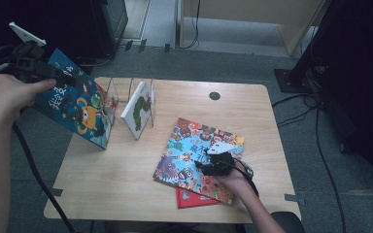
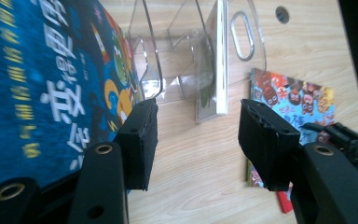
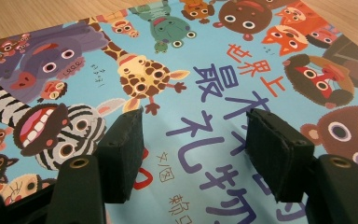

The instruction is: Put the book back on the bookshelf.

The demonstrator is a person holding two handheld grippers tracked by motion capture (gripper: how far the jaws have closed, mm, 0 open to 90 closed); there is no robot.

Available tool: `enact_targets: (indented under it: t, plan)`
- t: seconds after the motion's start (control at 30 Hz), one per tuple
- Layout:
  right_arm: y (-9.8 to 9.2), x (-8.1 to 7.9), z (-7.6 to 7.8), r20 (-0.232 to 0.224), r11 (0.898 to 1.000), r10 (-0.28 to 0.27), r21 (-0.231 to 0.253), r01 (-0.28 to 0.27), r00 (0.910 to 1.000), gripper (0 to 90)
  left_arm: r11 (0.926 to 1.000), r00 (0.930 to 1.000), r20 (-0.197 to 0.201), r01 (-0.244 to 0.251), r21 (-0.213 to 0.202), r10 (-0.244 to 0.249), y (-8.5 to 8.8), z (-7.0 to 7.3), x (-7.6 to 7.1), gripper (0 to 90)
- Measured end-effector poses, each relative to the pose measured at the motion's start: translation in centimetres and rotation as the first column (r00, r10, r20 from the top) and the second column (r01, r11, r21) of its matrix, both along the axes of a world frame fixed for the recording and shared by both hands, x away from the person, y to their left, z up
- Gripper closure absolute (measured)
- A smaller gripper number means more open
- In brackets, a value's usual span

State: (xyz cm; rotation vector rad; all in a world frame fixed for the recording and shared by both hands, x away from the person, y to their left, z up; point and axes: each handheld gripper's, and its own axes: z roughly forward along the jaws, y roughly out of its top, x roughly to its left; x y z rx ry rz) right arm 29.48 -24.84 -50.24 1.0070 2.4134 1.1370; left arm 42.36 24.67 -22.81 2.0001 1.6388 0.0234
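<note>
Your blue picture book (image 1: 75, 104) stands tilted at the far left of the table (image 1: 126, 184), its bottom edge on the wood just left of the clear acrylic rack (image 1: 126, 92). It leans outside the slots, so it isn't filed yet. Your left gripper (image 2: 198, 135) sits beside its upper edge with the jaws standing apart and nothing pressed between the pads; the cover lies against the outer side of one jaw. One white book (image 1: 138, 109) already stands in the rack.

Two books are left: the light-blue animal book (image 1: 194, 150) lying flat near right, and a red book (image 1: 189, 199) under it. Your right gripper (image 3: 193, 149) hovers wide open over the animal cover, gripping nothing.

The animal cover shows purple Japanese lettering with "世界上" in red; the blue book's yellow and white characters are too blurred to read.
</note>
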Motion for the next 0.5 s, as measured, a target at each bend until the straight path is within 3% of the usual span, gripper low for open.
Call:
enact_targets:
  t: [0.07, 0.17, 0.43, 0.5]
  plan:
    - [-0.1, 0.1, 0.0, -0.005, 1.0, 0.002, 0.007, -0.002, 1.0, 37.0, 0.9993, 0.9998, -0.009, 0.019, -0.033, -0.019, -0.4, -0.7, -0.2, 48.6]
    - [-0.2, 0.2, 0.0, -0.017, 1.0, -0.001, 0.025, 0.002, 0.9998, 37.3, 0.999, 0.9986, -0.027, 0.045, 0.002, -0.044, -1.5, -1.7, -0.5, 48.2]
    - [-0.2, 0.1, 0.0, -0.009, 1.0, -0.007, 0.013, 0.007, 0.9999, 37.3, 0.9964, 0.9961, -0.028, 0.083, -0.018, -0.084, -3.2, -4.0, -1.1, 47.6]
    - [-0.2, 0.1, 0.0, -0.008, 1.0, -0.006, 0.011, 0.006, 1.0, 37.3, 0.9958, 0.9951, -0.04, 0.091, 0.007, -0.091, -3.7, -5.1, -1.1, 47.1]
